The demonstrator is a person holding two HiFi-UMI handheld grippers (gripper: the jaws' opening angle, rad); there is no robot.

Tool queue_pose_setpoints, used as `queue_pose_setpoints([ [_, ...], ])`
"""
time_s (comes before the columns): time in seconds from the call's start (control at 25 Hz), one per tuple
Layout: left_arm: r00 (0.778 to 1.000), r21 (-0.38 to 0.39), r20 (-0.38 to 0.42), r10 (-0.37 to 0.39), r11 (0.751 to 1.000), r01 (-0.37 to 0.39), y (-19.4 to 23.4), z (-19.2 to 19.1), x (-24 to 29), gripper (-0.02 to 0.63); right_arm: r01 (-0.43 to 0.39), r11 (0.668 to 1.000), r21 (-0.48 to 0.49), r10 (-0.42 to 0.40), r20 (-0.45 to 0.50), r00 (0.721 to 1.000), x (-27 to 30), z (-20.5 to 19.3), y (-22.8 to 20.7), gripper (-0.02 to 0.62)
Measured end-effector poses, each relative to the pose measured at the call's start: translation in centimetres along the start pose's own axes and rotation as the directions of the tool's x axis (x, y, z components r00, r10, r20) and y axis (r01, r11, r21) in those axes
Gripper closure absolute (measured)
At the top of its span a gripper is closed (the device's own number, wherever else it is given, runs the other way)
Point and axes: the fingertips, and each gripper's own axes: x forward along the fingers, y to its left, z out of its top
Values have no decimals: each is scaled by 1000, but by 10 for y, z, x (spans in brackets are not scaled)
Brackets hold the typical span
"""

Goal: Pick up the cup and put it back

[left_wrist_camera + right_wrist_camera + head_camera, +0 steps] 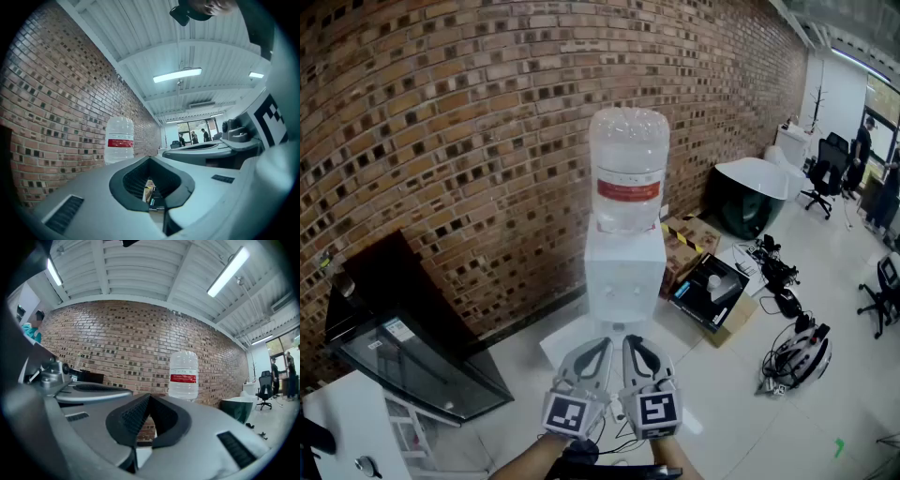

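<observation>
Cup can't be made out; left hand-held gripper (603, 344) and right hand-held gripper (629, 341) clenched empty near dispenser (623, 274); gripper views show only its bottle (183, 375).

A big water bottle (628, 169) with a red label sits on a white cooler (623, 277) by the brick wall (441, 122). Boxes (710, 291) lie on the floor (834, 281) beside it. A black chair (821, 178) stands far off.

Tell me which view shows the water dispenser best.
Head view: the whole water dispenser, bottle and white cabinet, stands unobstructed against the brick wall. Both gripper views catch only the bottle; the cabinet is hidden there.
</observation>
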Motion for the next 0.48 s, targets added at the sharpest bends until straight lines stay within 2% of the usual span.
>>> queue_pose_setpoints([
  [0.16,1000,-19,-20,-9,1000,8,22,-16,24,609,9,999,34,-10,15,1000,35,-1,-8,591],
  [0.28,1000,-31,-5,-4,1000,4,45,-23,47,609,11,1000,13,-11,-2,1000,62,-6,-15,591],
  [0.48,999,-42,3,-51,998,51,73,-32,87,609,38,999,24,-38,-10,999,111,-5,-28,591],
])
